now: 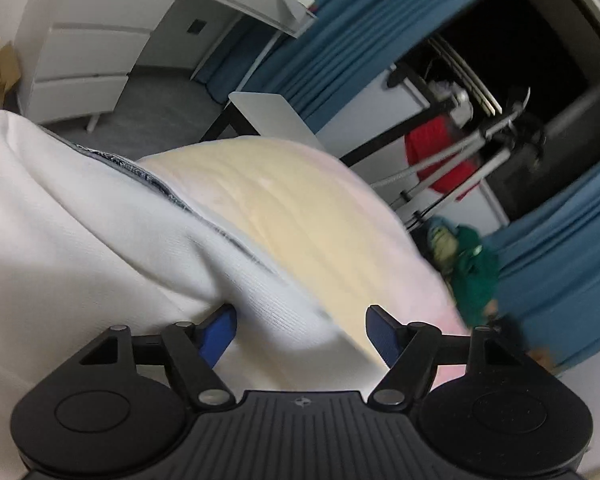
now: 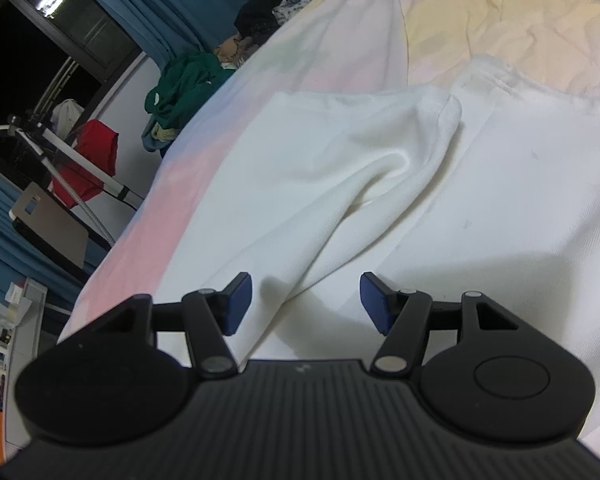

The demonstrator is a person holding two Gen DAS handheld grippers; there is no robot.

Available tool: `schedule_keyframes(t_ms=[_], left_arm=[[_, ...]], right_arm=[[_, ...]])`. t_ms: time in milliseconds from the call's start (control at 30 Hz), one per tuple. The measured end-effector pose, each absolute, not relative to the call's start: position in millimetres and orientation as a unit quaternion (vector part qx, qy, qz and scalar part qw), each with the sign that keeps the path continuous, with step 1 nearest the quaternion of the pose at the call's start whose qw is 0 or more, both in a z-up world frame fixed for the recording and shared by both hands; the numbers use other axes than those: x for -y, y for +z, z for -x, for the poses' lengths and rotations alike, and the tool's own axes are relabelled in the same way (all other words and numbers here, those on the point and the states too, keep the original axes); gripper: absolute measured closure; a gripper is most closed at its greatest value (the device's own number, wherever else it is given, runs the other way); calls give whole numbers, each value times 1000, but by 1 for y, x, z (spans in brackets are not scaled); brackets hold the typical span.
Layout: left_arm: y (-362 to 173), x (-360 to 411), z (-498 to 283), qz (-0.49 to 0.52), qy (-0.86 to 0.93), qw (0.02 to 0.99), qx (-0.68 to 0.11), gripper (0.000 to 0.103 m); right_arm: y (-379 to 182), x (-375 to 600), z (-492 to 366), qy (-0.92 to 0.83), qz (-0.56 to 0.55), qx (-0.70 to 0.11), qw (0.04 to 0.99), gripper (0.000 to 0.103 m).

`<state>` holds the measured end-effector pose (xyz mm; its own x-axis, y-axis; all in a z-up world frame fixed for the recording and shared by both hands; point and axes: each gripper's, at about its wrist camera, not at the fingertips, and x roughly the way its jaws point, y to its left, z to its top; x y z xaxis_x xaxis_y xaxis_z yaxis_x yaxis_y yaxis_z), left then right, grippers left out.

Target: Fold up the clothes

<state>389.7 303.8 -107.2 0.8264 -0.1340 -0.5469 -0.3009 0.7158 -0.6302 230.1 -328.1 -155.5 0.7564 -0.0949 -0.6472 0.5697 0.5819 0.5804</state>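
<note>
Both your grippers, left [image 1: 302,330] and right [image 2: 306,304], stand wide apart and hold nothing above the white garment [image 2: 340,168] on the pastel bedsheet [image 2: 147,216].

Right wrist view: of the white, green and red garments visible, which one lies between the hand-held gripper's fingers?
The white garment, spread on the pastel bedsheet. The green garment is heaped at the bed's edge; the red garment hangs on a rack.

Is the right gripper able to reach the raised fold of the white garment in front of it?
Probably yes. The right gripper is open, and the raised fold of the white garment runs right up between its fingers on the bedsheet, with nothing lying across the way.
</note>
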Motion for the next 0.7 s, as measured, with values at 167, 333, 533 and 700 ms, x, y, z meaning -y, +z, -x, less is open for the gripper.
schedule_keyframes(t_ms=[167, 333, 533, 700], left_arm=[[-104, -300, -411, 392, 36, 878, -272, 26], [-100, -306, -416, 399, 8, 884, -244, 26], [-85, -303, -414, 386, -12, 897, -214, 26], [-86, -300, -419, 400, -7, 894, -203, 26]], right_arm=[[-152, 326, -230, -201, -399, -284, 848, 40], [-149, 324, -229, -198, -394, -279, 853, 40], [-149, 320, -232, -194, -386, -280, 857, 40], [-148, 320, -233, -193, -378, -279, 862, 40]])
